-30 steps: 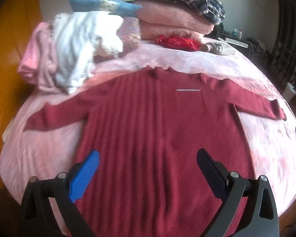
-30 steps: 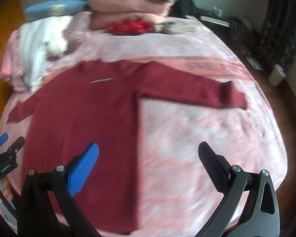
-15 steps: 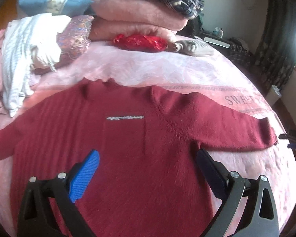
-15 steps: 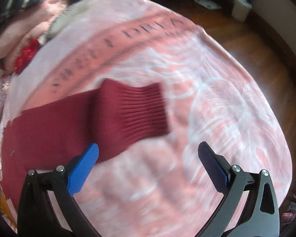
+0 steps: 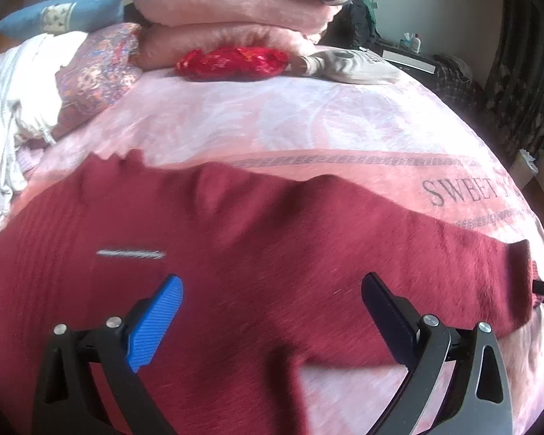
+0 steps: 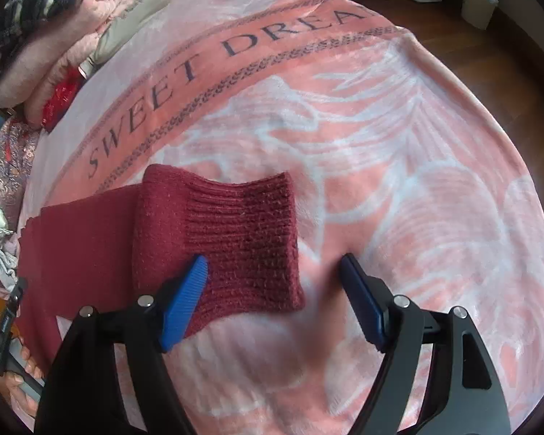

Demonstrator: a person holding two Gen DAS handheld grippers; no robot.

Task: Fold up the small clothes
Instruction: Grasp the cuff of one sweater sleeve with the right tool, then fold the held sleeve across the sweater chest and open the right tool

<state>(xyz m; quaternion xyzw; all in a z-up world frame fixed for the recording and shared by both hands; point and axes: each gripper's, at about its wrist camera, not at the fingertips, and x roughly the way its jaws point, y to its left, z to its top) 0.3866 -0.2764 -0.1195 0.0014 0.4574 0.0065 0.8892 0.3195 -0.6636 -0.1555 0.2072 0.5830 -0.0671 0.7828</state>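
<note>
Pink bedding covers the bed (image 6: 399, 166), a blanket printed with "SWEET DREAMS", and on it my dark red sweater (image 5: 235, 272) lies spread flat, one sleeve stretched out toward my right. My right gripper (image 6: 273, 272) hangs just over that sleeve's ribbed cuff (image 6: 246, 239), fingers spread wide and holding nothing; the blue finger (image 6: 185, 304) sits over the knit while the dark one is over bare blanket. My left gripper (image 5: 272, 290) hovers released above the sweater's chest, near the small grey label (image 5: 130, 253). To fold well, I judge I should pinch the cuff through both layers (the knit looks thick and stretchy) and carry it across the body without dragging the shoulder. Behind, folded pink blankets (image 5: 232, 14), a red bundle (image 5: 232, 61) and white clothes (image 5: 14, 108) crowd the headboard end.
</note>
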